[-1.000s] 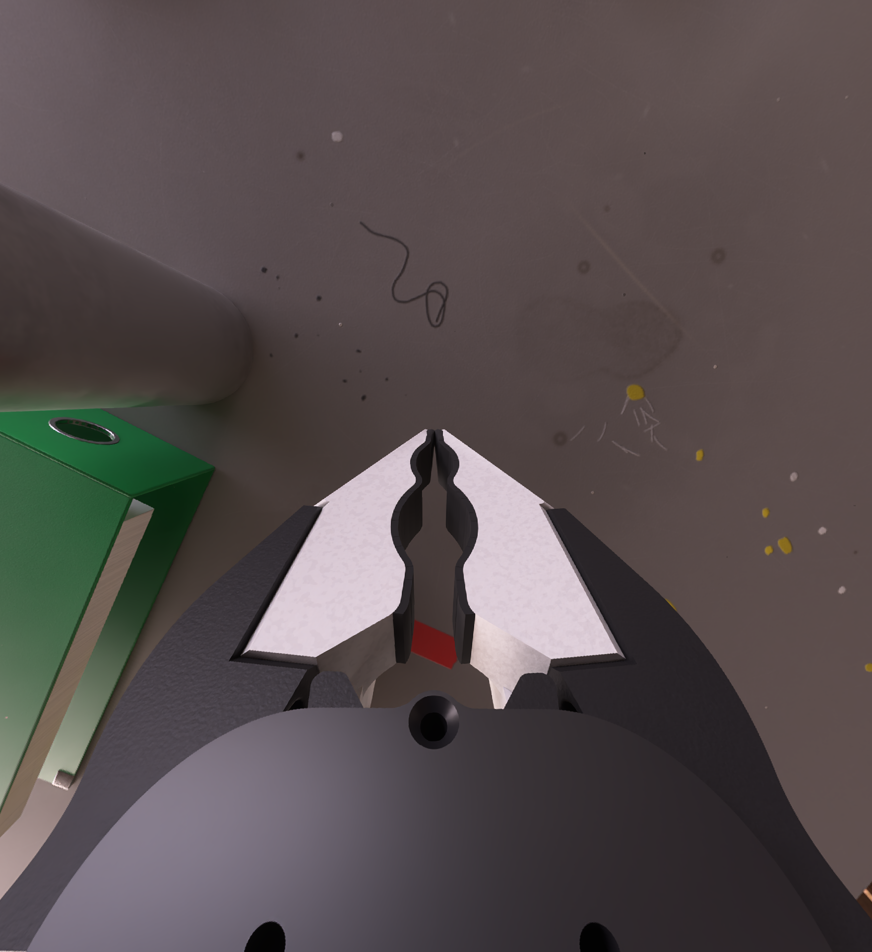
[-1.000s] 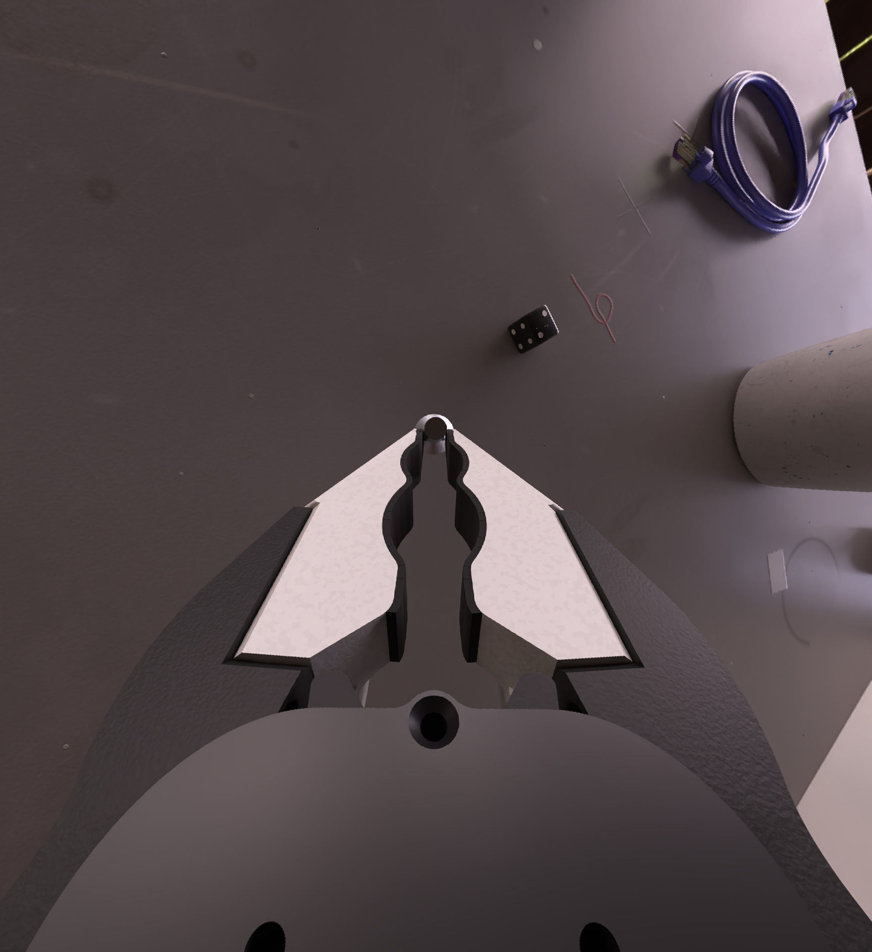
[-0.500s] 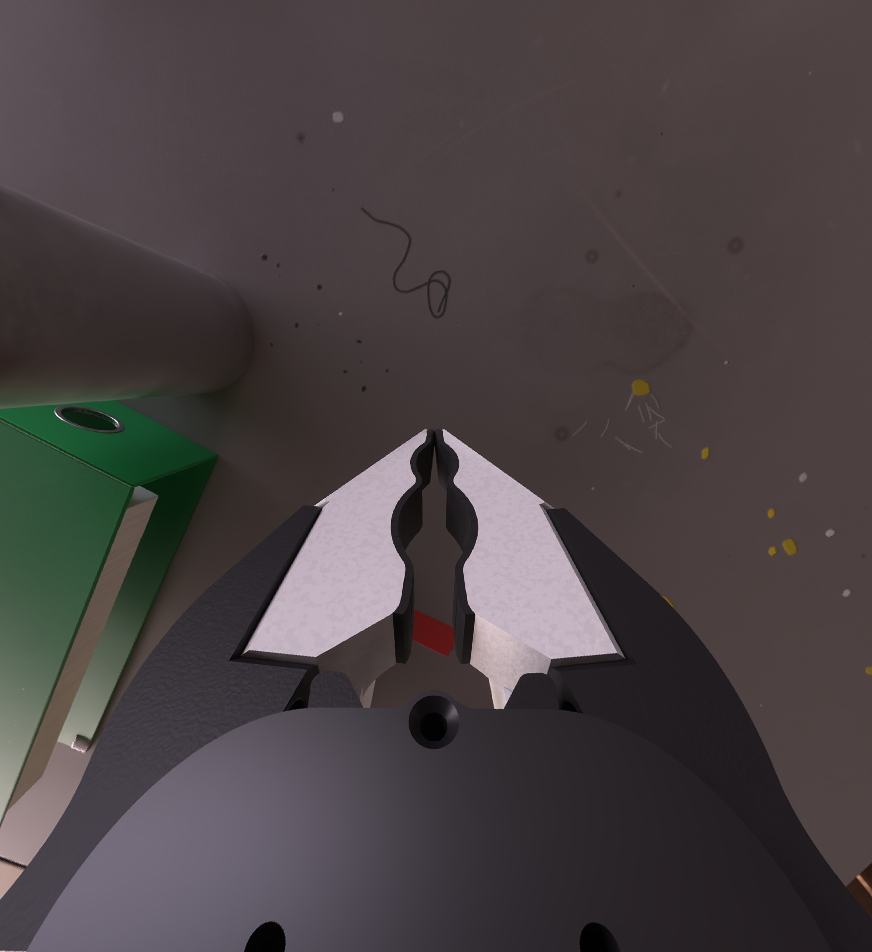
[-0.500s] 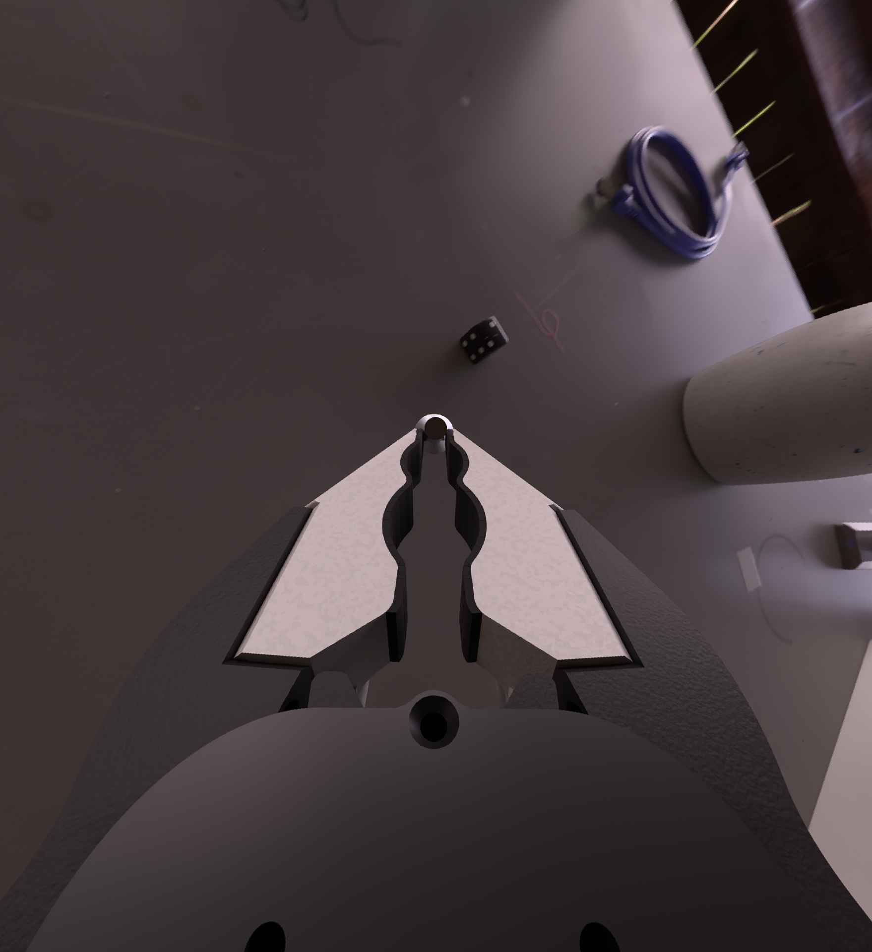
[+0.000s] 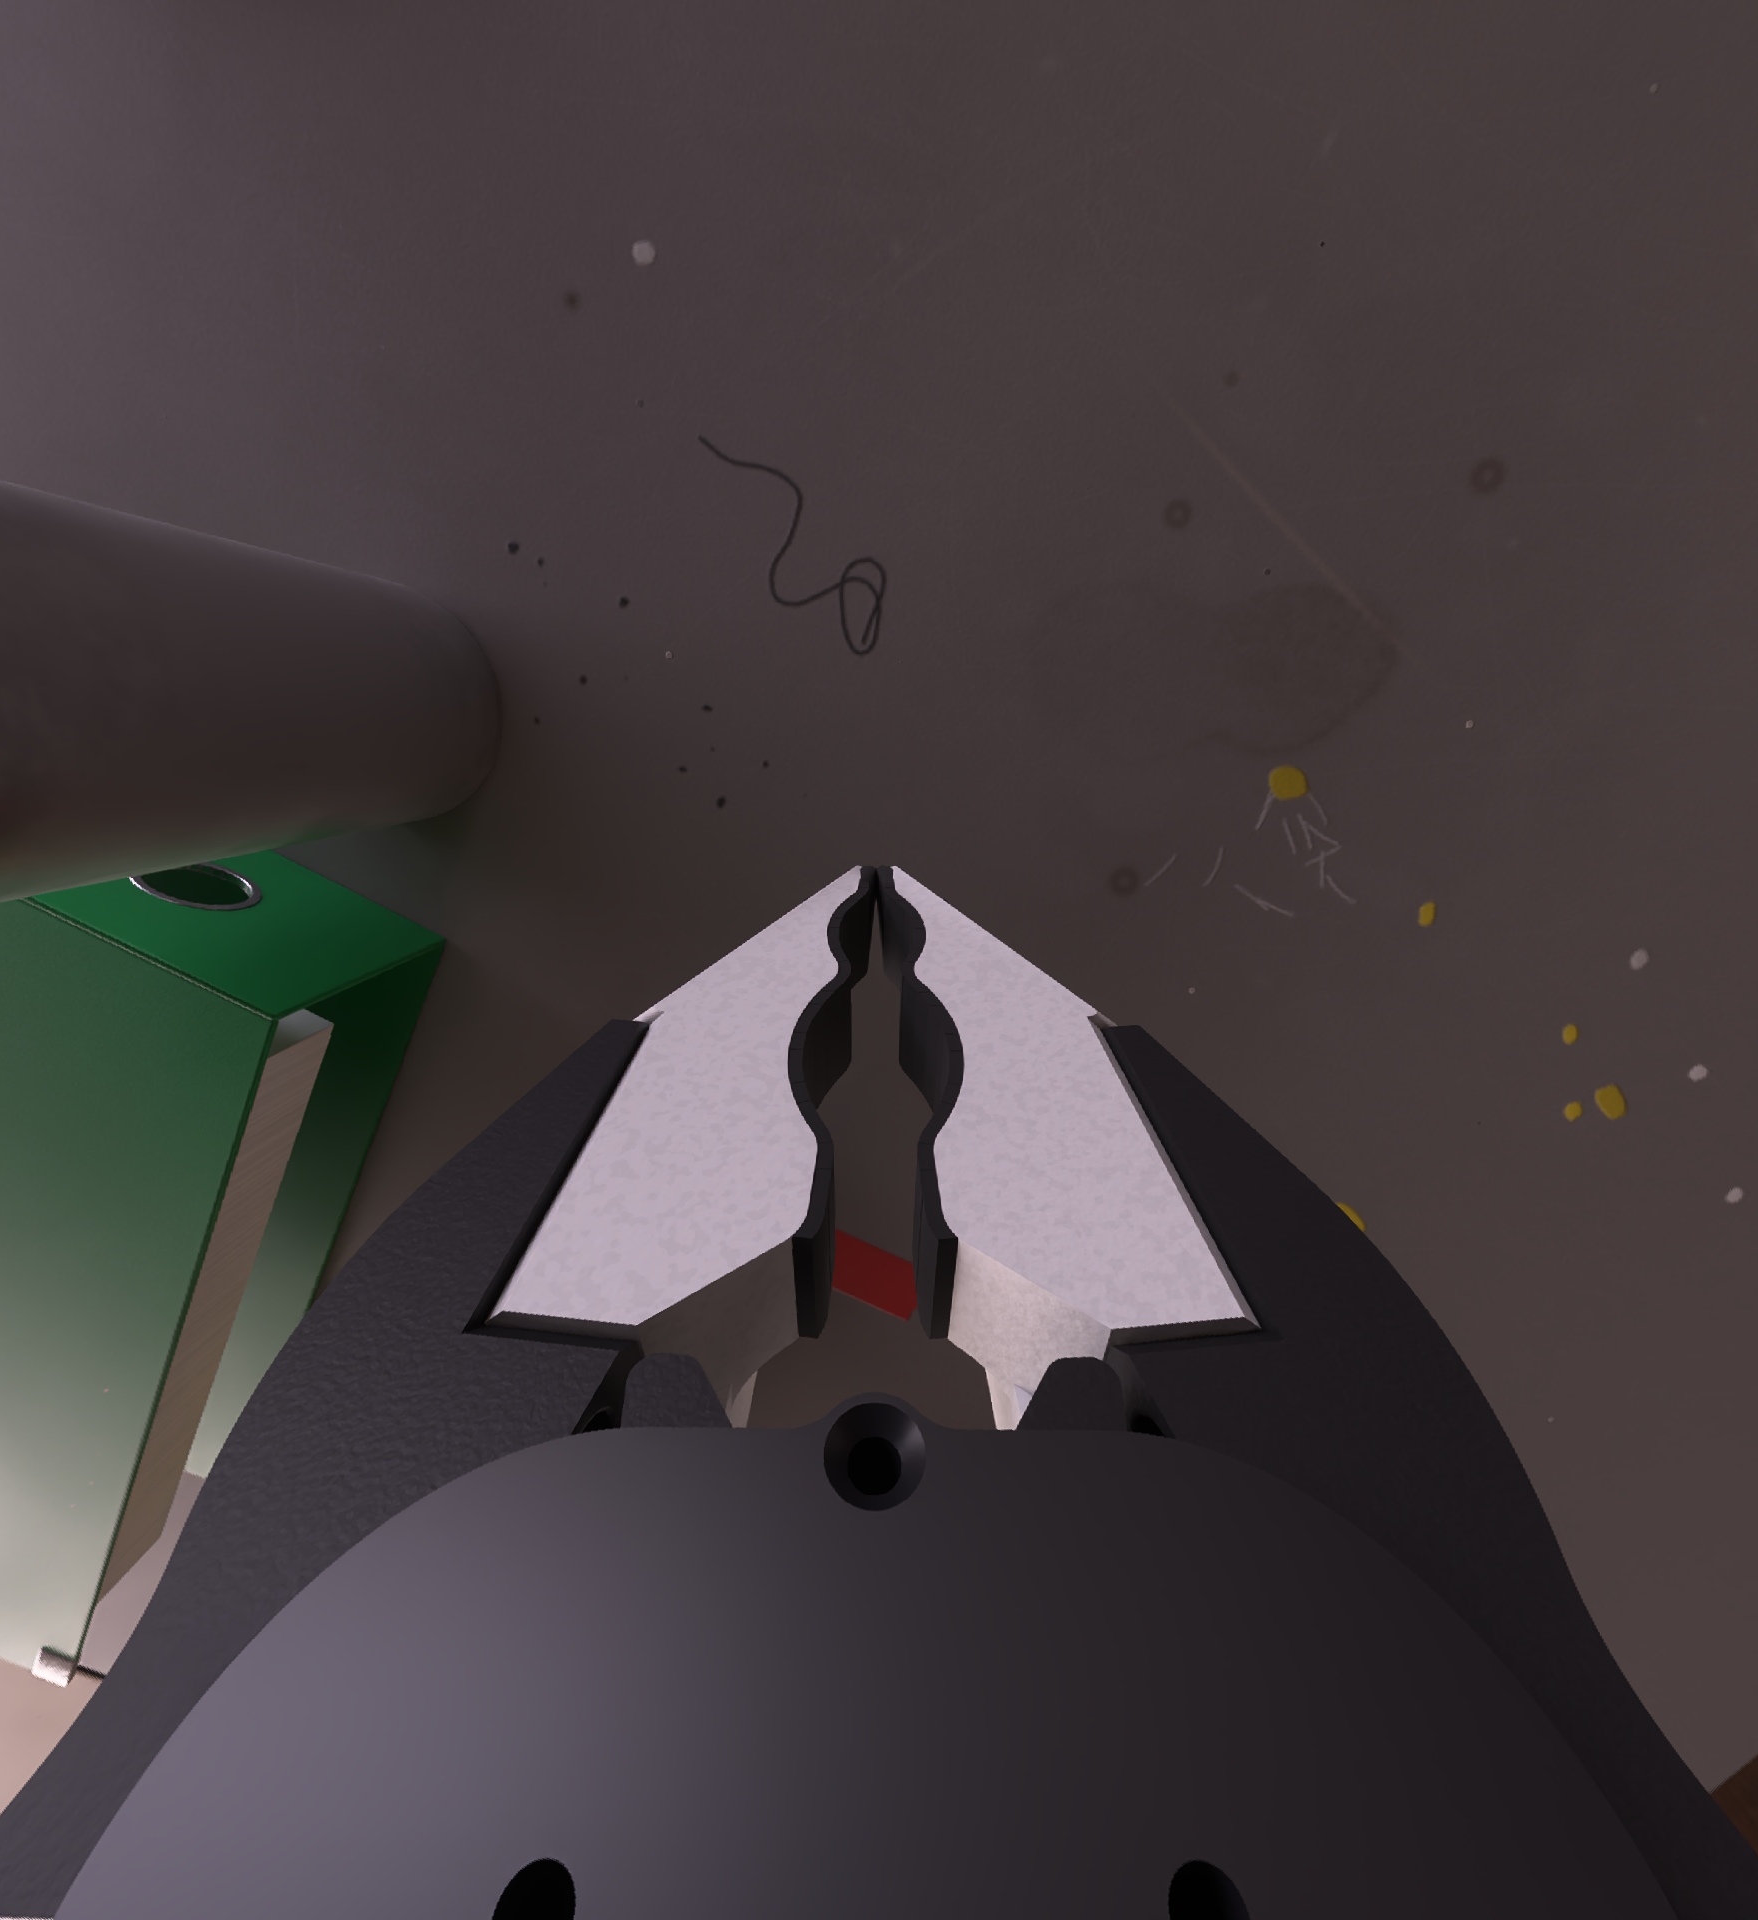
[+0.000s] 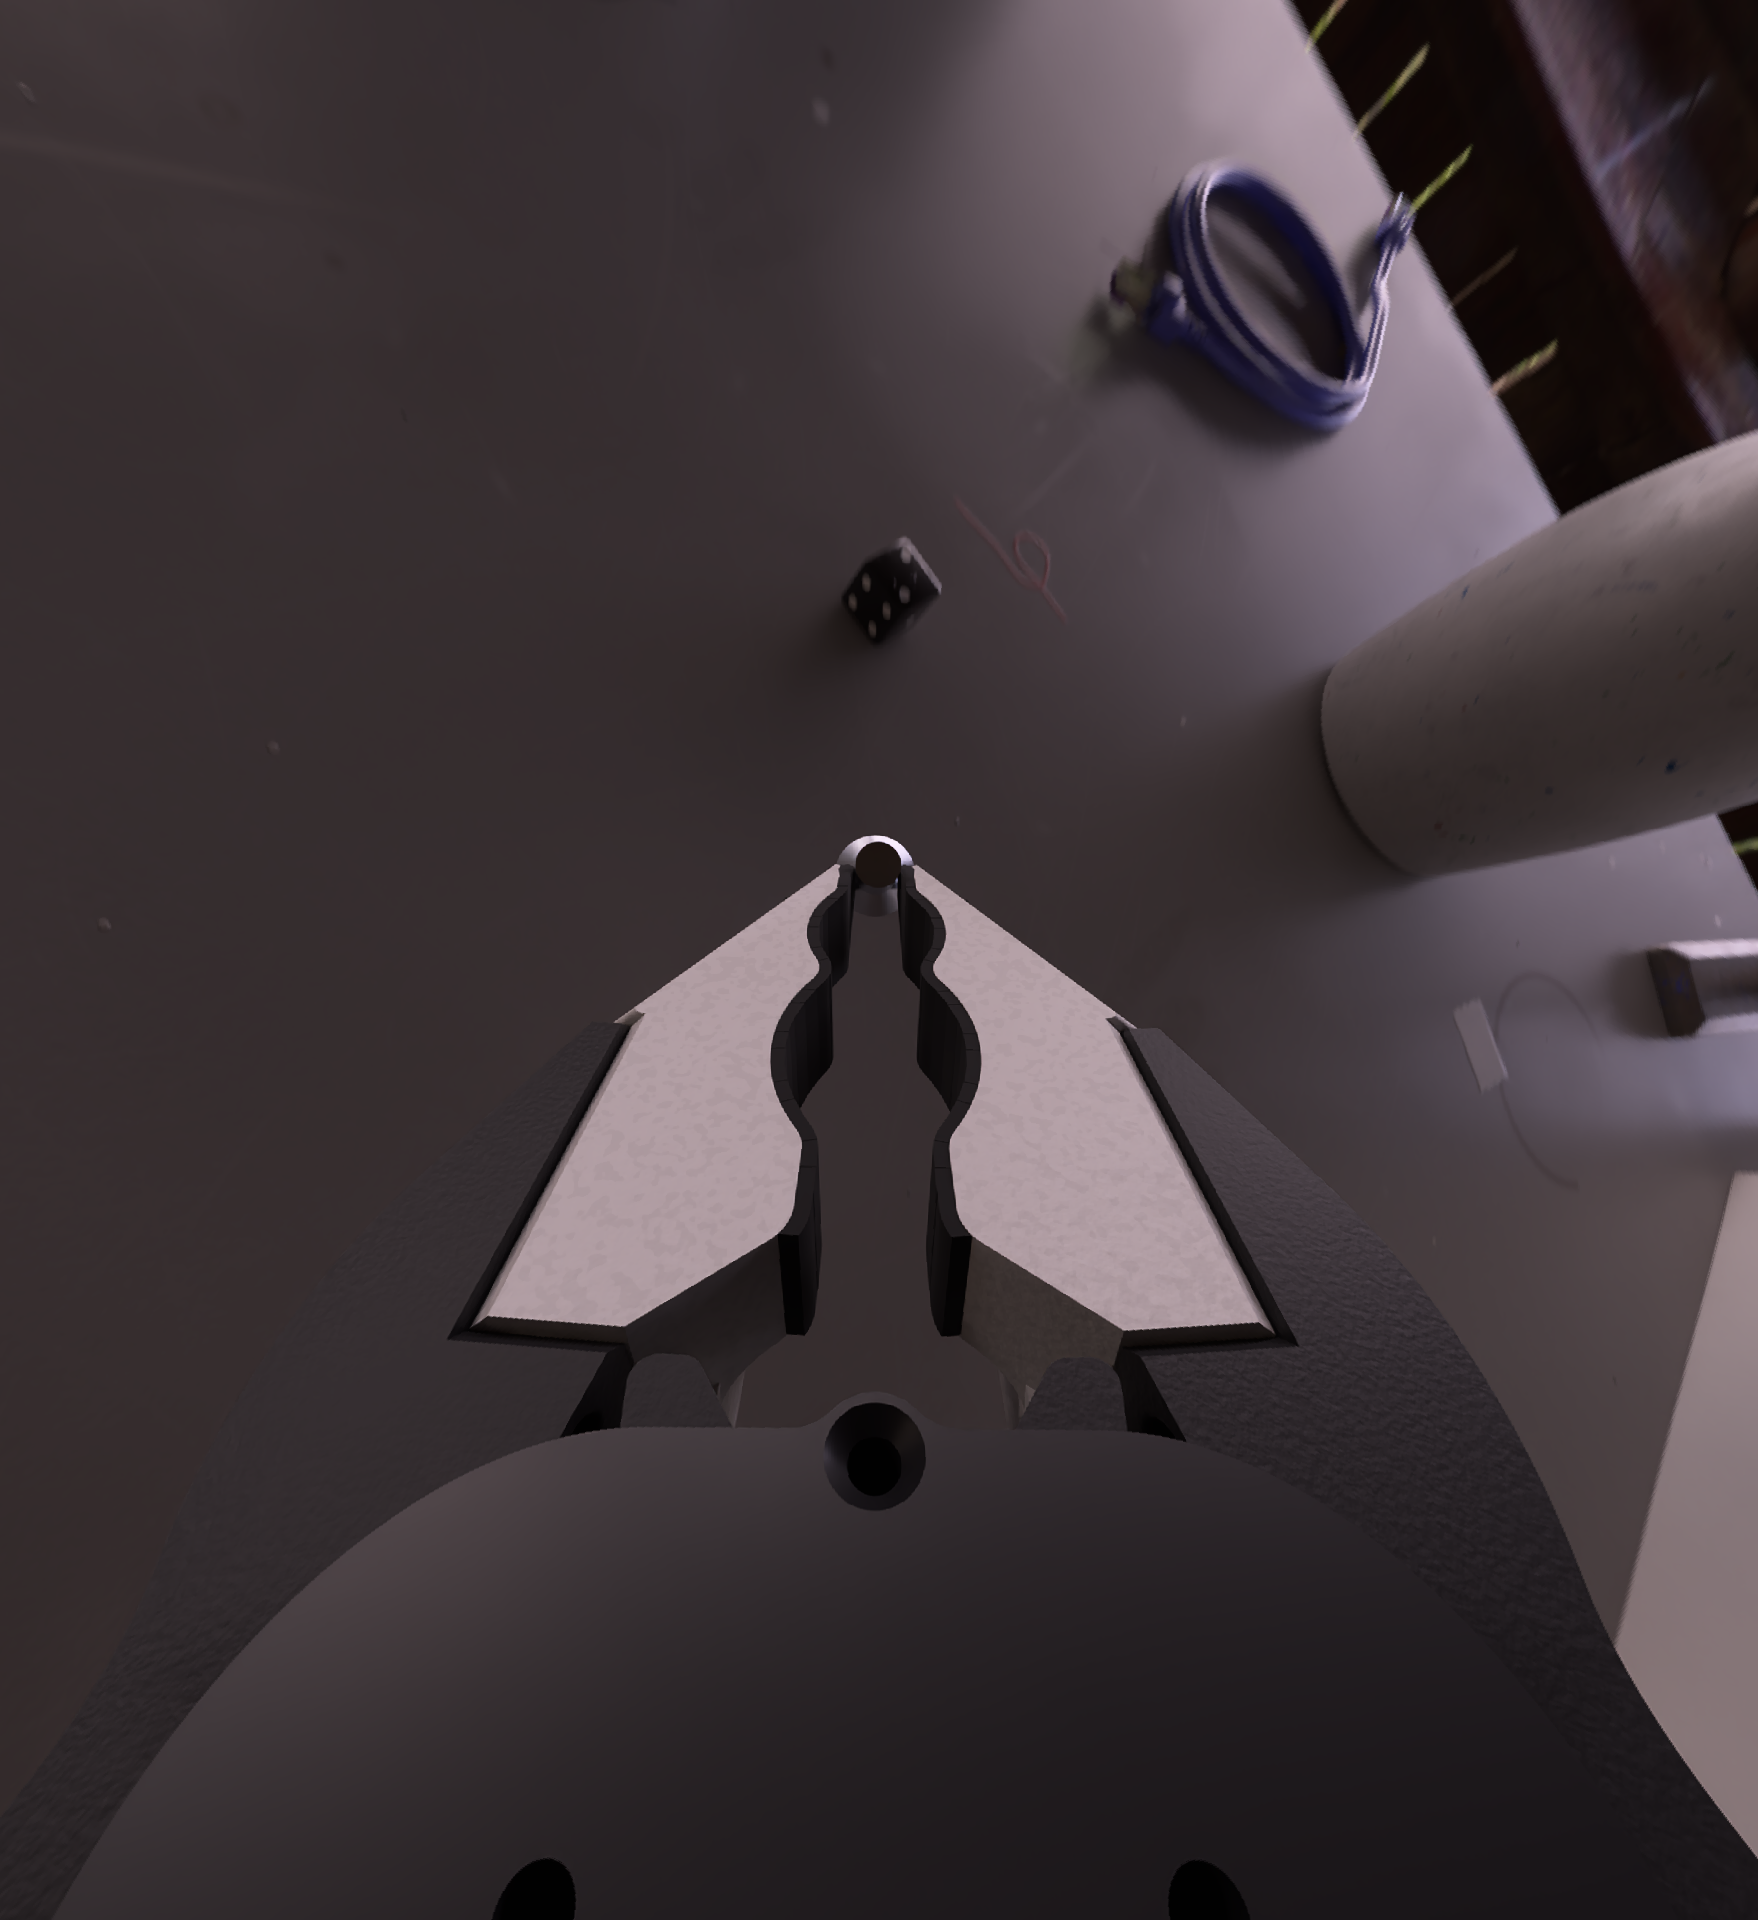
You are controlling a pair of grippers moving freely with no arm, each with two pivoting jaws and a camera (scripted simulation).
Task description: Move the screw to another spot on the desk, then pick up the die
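Observation:
In the right wrist view my right gripper is shut on a small silver screw, held at the fingertips above the grey desk. A black die with white pips lies on the desk beyond the tips, slightly to the right. In the left wrist view my left gripper is shut and empty above the desk. A red patch shows between the fingers near their base. The die and the screw do not appear in this view.
Right wrist view: a coiled blue cable at the far right, a pale cylinder on the right, a small grey block, the desk's right edge. Left wrist view: a green binder and a grey cylinder on the left.
My right gripper with the screw has tilted and turned, so the die, cable and cylinder shifted in its view and the desk's right edge shows more. The left gripper has drifted slightly.

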